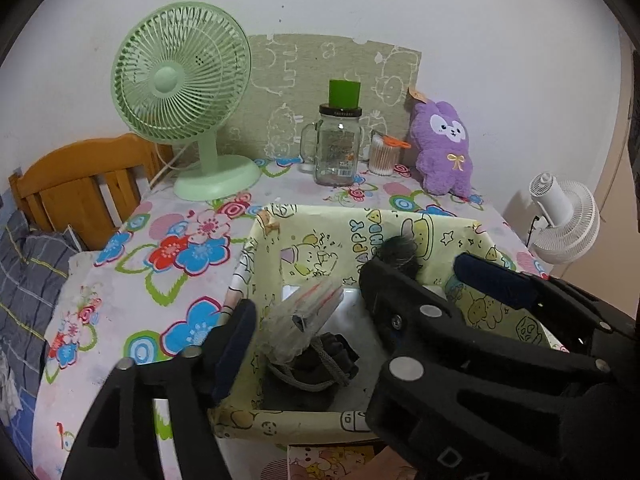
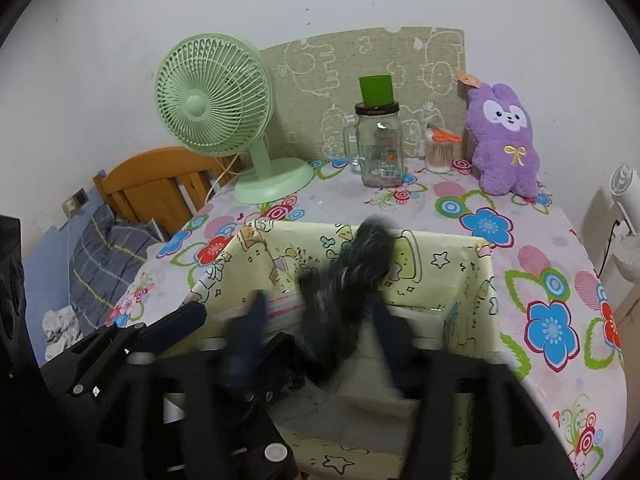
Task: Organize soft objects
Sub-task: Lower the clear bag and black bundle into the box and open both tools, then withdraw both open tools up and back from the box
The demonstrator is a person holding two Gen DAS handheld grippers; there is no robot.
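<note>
A box (image 1: 320, 240) lined with yellow cartoon paper stands on the flowered tablecloth. Inside lie a clear plastic bag (image 1: 308, 312) with red stripes and, under it, a dark knitted pouch with a cord (image 1: 320, 364). My left gripper (image 1: 304, 312) is open over the box, its fingers wide on either side of the bag without pressing it. My right gripper (image 2: 316, 320) is open too. A dark fuzzy item (image 2: 352, 276), motion-blurred, hangs loose between and above its fingertips, against the box's (image 2: 440, 264) far wall. A purple plush bunny (image 1: 444, 148) sits at the back right.
At the table's back stand a green fan (image 1: 180, 76), a glass jar (image 1: 338, 144) topped by a green cup, and a tub of cotton swabs (image 1: 382, 156). A wooden headboard (image 1: 80, 184) and bedding lie left. A white fan (image 1: 568, 216) stands right of the table.
</note>
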